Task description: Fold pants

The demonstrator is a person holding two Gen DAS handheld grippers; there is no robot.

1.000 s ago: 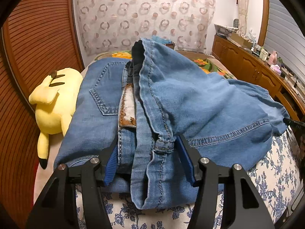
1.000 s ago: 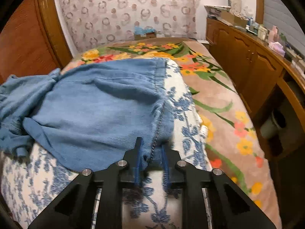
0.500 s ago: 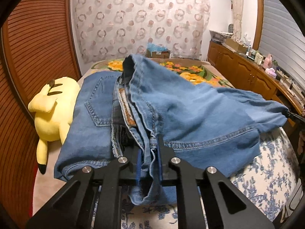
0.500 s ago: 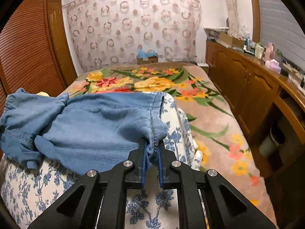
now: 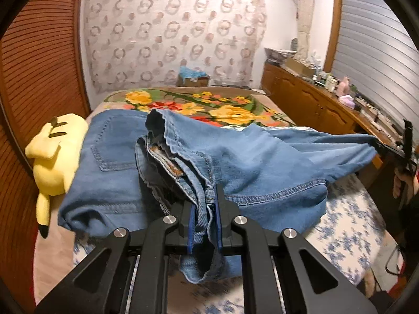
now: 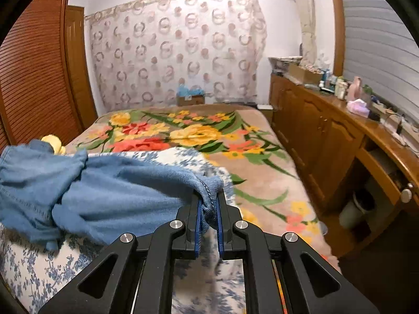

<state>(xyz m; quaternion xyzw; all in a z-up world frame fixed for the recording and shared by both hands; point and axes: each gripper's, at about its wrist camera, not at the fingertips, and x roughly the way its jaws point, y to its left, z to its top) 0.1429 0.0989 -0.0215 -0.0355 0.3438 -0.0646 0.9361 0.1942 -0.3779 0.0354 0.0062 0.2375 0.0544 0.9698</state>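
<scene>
Denim fills the nearest part of both views: the left gripper [image 5: 205,217] has its blue pads pressed together on a bunched fold at the waistband of the jeans [image 5: 262,167], with a loop of cloth hanging below its fingers. The right gripper [image 6: 208,216] pinches a gathered edge of the same jeans between its pads, and the cloth stretches away to its left, raised off the blue-flowered bedsheet [image 6: 34,264]. Ahead of the left gripper the jeans are heaped, a back pocket lying flat just to its left and one leg running off to its right, where the other gripper shows at the frame's edge. Left of that heap a yellow plush toy [image 5: 56,157] lies touching the denim. Farther ahead of both grippers spreads a flowered blanket [image 6: 193,133], with a wooden cabinet [image 6: 324,136] along the right and a patterned curtain [image 6: 175,47] farthest back.
</scene>
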